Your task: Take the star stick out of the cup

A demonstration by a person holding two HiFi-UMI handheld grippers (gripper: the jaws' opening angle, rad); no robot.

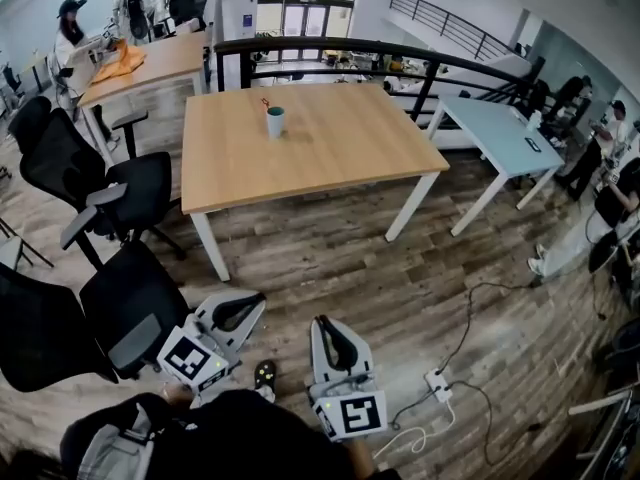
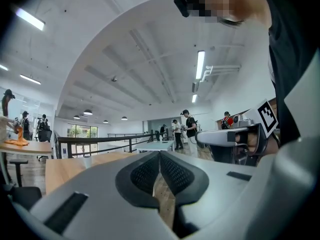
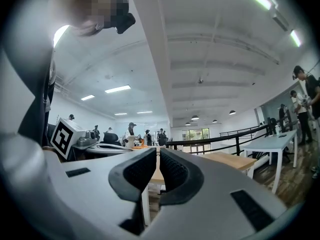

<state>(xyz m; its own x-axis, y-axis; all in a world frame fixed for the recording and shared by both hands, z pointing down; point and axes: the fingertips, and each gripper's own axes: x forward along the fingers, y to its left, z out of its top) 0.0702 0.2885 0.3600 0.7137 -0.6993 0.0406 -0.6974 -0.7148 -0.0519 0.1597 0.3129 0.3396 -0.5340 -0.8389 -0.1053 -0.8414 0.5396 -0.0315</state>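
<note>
A teal cup (image 1: 275, 121) stands upright on the wooden table (image 1: 340, 148), toward its far left part. A thin red stick (image 1: 265, 102) pokes out of the cup's top; its star end is too small to make out. Both grippers are held low, close to my body and well short of the table. My left gripper (image 1: 255, 305) (image 2: 160, 154) is shut with nothing in it. My right gripper (image 1: 322, 324) (image 3: 158, 151) is also shut and holds nothing. Both gripper views look across the room at table height, and the wooden table's edge (image 3: 225, 159) shows beyond the right jaws.
Black office chairs (image 1: 120, 198) (image 1: 130, 308) stand left of the table and of me. A white table (image 1: 500, 133) is at the right, with a black railing (image 1: 330, 48) behind. A power strip with cables (image 1: 438, 383) lies on the floor at the right. People stand at the room's edges.
</note>
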